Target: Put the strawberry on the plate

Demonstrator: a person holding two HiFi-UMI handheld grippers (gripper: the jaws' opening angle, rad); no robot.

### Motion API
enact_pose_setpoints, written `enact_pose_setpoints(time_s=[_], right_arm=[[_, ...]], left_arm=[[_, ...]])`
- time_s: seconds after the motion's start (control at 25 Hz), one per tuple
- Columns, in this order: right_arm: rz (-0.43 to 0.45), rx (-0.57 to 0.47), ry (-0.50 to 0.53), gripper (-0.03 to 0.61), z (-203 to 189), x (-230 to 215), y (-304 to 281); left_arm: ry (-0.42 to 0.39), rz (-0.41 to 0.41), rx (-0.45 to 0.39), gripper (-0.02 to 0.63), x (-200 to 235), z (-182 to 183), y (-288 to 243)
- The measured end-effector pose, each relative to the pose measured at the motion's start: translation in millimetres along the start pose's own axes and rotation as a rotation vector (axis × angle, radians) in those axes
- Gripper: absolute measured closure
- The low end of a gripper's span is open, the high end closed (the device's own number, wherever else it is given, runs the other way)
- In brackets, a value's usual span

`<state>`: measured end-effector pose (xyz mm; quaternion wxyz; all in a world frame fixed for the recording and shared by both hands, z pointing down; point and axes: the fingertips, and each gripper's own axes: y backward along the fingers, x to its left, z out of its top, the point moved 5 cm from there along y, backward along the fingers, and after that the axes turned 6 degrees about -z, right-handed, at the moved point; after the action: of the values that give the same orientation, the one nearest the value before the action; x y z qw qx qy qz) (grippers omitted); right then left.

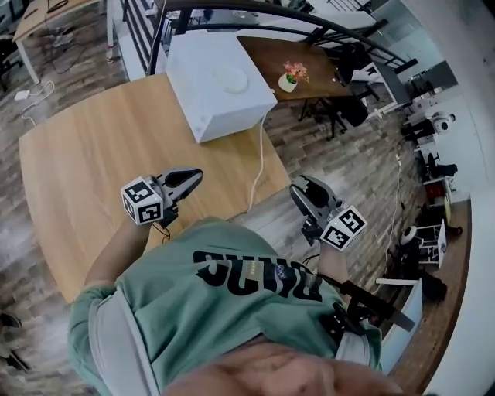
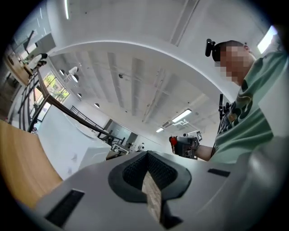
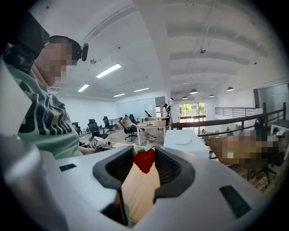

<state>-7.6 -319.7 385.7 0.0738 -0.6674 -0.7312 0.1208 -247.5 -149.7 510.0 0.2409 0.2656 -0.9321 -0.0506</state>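
Observation:
A red strawberry point(image 3: 144, 161) with green leaves sits pinched between the tips of my right gripper point(image 3: 144, 152), which is shut on it. In the head view that gripper point(image 1: 303, 191) hangs off the table's right edge, close to my body; the berry is hidden there. The white plate point(image 1: 230, 80) lies on top of a white box point(image 1: 209, 97) at the far side of the wooden table point(image 1: 100, 147), and shows ahead of the right jaws as the plate point(image 3: 183, 140). My left gripper point(image 1: 192, 177) hovers over the table's near edge, its tips point(image 2: 146, 156) together with nothing held.
A white cable point(image 1: 259, 166) runs from the box down over the table's right edge. Behind the box are a dark table with a small flower pot point(image 1: 290, 80), a curved black railing point(image 1: 309, 23) and office chairs point(image 1: 348, 112).

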Motion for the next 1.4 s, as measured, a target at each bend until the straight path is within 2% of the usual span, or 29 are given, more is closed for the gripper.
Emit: enact_pose_setpoints(time_s=[0.16,0.4,0.52,0.6,0.68,0.8,1.0,1.16,1.24,1.4], right_arm=[[0.162,0.030,0.045,0.426,12.4,-8.8,-57.3],[0.438,0.037,0.122,0.426,17.5,-49.8,-142.2],[0.575,0.006,0.160,0.426,14.4,-94.1,-177.4],[0.640,0.023,0.134,0.426,4.6,-133.5,-191.8],[0.714,0.014,0.111,0.426,-2.0,-159.6,-207.7],[0.795,-0.053,0.075,0.426,0.0,-175.8,-234.9],[0.829,-0.069,-0.042,0.426,-2.5,-217.7,-230.5],[0.799,-0.073,-0.066,0.426,-7.4,-228.0,-237.3],[0.769,-0.078,-0.053,0.426,-8.6,-218.9,-241.4],[0.641,-0.055,-0.053,0.426,-6.4,-183.8,-254.6]], left_arm=[[-0.027,0.134,-0.056,0.609,10.2,8.5,29.5],[-0.101,0.404,-0.101,0.609,25.1,-2.6,47.3],[-0.130,0.554,-0.113,0.609,38.9,-9.9,24.3],[-0.098,0.643,-0.177,0.609,45.4,-19.4,-6.4],[-0.062,0.687,-0.225,0.609,46.7,-27.2,-31.8],[-0.089,0.745,-0.137,0.609,53.6,-11.1,-54.7],[-0.109,0.783,-0.053,0.609,44.2,33.8,-107.7],[-0.121,0.780,-0.027,0.609,47.1,50.5,-108.0],[-0.105,0.749,-0.024,0.609,48.1,53.2,-95.9],[-0.090,0.627,-0.002,0.609,60.0,57.3,-59.5]])
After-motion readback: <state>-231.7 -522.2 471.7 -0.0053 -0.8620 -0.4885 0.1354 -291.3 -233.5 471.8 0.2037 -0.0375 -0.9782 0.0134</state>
